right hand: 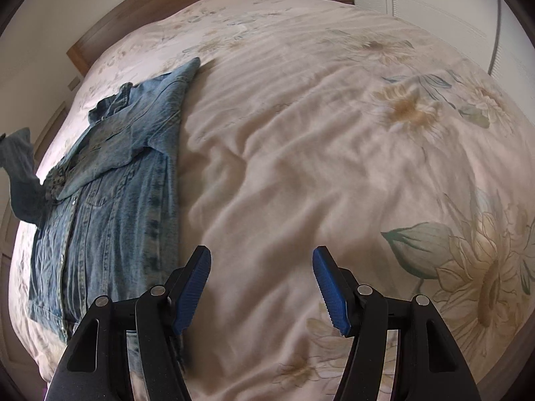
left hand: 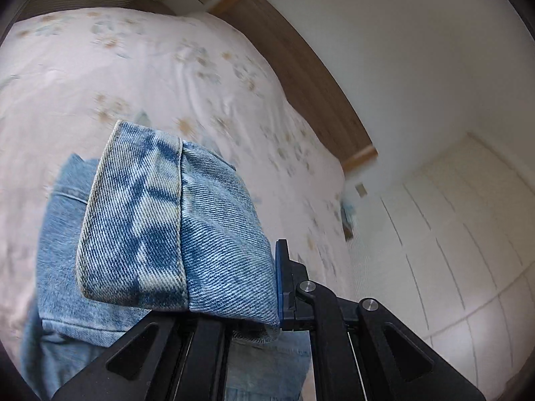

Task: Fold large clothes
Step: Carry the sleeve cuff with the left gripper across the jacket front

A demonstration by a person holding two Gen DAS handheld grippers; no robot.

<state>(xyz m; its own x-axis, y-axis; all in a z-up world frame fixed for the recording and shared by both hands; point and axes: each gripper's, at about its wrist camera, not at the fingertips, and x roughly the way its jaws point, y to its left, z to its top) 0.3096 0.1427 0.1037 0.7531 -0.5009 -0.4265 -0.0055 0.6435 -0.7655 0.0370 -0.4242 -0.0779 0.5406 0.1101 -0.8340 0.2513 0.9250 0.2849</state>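
Lying on a floral bedspread, a blue denim jacket occupies the area ahead and to the left of the right gripper, spread flat with its front upward, snap placket running lengthwise and collar at the far end. One sleeve is folded across the chest, its cuff pointing away from the tool; the other sleeve rises off the bed at the far left edge of the right wrist view. The right gripper's blue-padded fingers stand apart with nothing between them, over bare bedspread just right of the jacket's near side seam. The left gripper is clamped together on the cuff of the raised sleeve, which drapes over the left finger and hides it; only the right blue pad shows, pressed against the denim. Beyond that tool lie the bedspread, a wooden headboard along the far edge and pale wardrobe doors to its right. The surroundings in the left wrist view are motion-blurred.
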